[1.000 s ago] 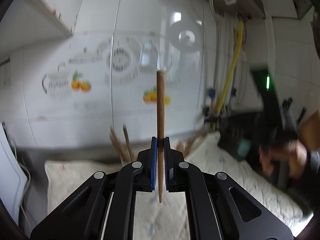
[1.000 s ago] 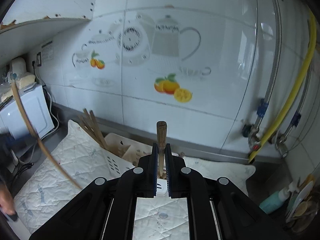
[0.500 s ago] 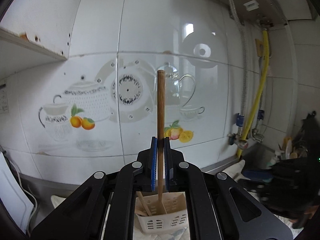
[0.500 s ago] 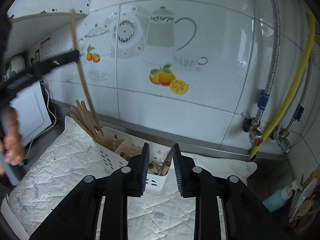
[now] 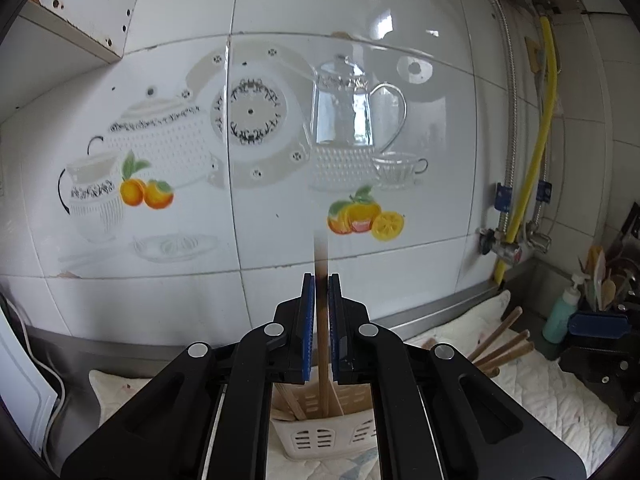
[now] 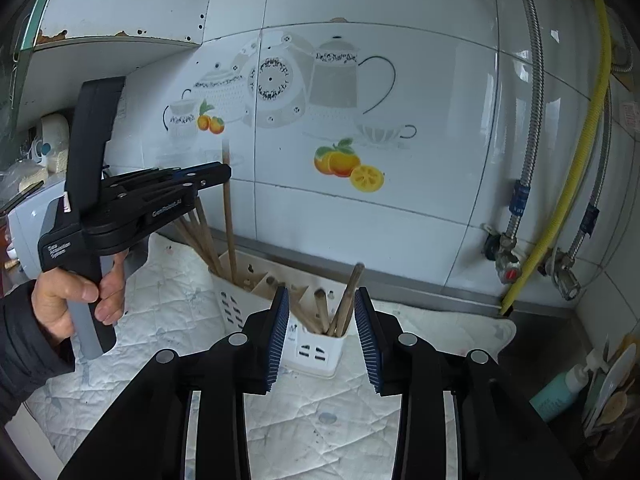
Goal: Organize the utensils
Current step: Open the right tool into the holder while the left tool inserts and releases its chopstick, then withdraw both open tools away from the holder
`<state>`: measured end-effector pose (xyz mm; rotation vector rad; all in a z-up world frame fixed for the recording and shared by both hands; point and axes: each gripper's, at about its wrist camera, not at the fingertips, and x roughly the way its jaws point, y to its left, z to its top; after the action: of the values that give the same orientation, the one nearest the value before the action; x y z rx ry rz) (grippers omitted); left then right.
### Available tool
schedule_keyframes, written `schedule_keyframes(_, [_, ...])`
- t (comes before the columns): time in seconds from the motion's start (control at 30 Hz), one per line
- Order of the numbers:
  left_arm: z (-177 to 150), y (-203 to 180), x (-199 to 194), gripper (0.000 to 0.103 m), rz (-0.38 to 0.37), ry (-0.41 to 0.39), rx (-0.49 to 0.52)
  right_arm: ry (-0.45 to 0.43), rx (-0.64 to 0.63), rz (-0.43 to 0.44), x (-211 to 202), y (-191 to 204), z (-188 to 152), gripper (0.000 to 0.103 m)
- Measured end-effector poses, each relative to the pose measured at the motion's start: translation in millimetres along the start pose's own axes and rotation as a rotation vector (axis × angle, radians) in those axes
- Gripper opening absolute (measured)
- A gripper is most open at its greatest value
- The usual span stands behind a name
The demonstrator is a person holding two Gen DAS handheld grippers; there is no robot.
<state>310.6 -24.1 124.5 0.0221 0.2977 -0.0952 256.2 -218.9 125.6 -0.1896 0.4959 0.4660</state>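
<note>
The wooden chopstick [image 5: 321, 344] I'm carrying stands upright, pinched between the pads of my left gripper [image 5: 320, 280], its lower end down inside the white utensil basket [image 6: 320, 350] on the quilted mat [image 6: 168, 320] by the tiled wall. More wooden sticks [image 6: 340, 308] lean in the basket's compartments (a few at the far corner too). My right gripper [image 6: 320, 312] has just been opening and hangs spread and empty before the basket.
</note>
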Motion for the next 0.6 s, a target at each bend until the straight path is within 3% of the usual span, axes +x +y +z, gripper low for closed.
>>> schedule_keyframes(0.23, [-4.2,3.9,-0.3,0.006,-0.006,0.018,-0.016,0.002,0.042,0.013,-9.4,-1.1,-16.7,0.036])
schedule_keyframes(0.4, [-2.6,4.6,-16.2,0.012,-0.021,0.005,-0.021,0.003,0.065,0.019,-19.0,4.3,-29.6,0.044])
schedule_keyframes(0.5, [-4.2,4.3,-34.2,0.025,-0.020,-0.009,-0.016,0.002,0.083,0.026,-25.9,10.4,-38.7,0.047])
schedule_keyframes(0.57, [-7.1,5.8,-45.9,0.046,-0.018,-0.011,-0.026,-0.003,0.104,0.035,-31.7,14.8,-46.2,0.054])
schedule_keyframes(0.6, [-10.0,7.0,-53.7,0.048,-0.016,-0.014,-0.030,-0.006,0.112,0.036,-33.8,16.0,-48.6,0.055])
